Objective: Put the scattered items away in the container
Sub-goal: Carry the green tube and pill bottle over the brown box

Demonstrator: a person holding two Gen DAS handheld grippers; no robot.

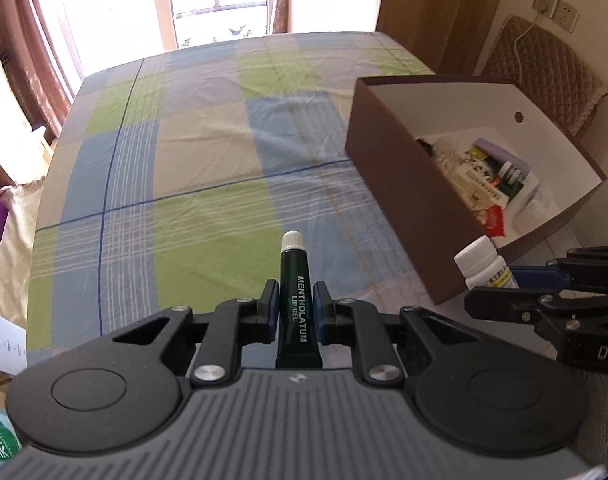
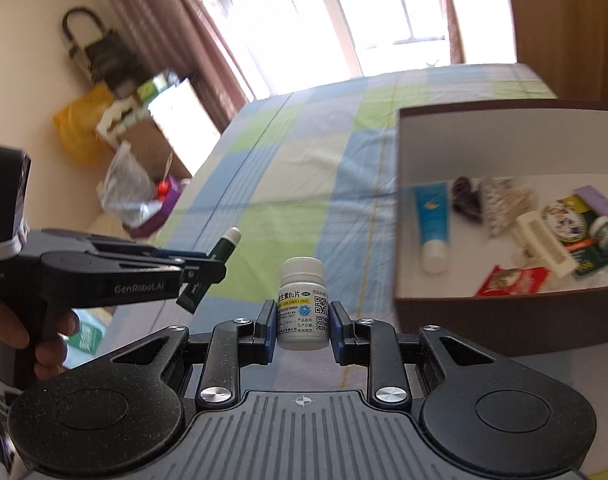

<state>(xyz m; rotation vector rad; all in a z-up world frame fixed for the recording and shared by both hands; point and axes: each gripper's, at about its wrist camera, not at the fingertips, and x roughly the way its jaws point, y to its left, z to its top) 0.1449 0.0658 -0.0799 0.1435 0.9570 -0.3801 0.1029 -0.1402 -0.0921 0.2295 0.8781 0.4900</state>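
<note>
Box [image 1: 388, 208], brown outside and white inside, sits open at the right side of a checked bed [image 1: 191, 152], already holding a scatter of small goods. Two grippers hang above the sheet just short of it, each carrying one item.

Left gripper [image 1: 295, 312] points forward down the bed, level, its two blue-padded fingers [image 1: 271, 308] closed snugly on a dark green tube [image 1: 296, 304] marked "Mentholatum Lip Gel", white cap pointing away, tail end toward the camera. From the right wrist view the same gripper [image 2: 201, 270] comes in from the left, held by a hand [image 2: 43, 340] wrapped round its grip, the tube [image 2: 223, 246] tilted with cap up and away.

Right gripper [image 2: 303, 326] sits just right of the left one and nearer the box, fingers [image 2: 265, 330] pressed to both sides of one white pill bottle [image 2: 303, 308], upright, label with a QR code facing the camera. In the left view that bottle [image 1: 482, 262] hangs near the box's nearest corner.

Inside the box [image 2: 504, 320]: one blue tube [image 2: 432, 224], one small dark bundle [image 2: 466, 198], one pack of what look like cotton swabs [image 2: 504, 204], one white comb-like piece [image 2: 544, 240], one red sachet [image 2: 512, 280], one green-capped jar [image 2: 604, 232] and some printed cartons, too blurred to count.
</note>
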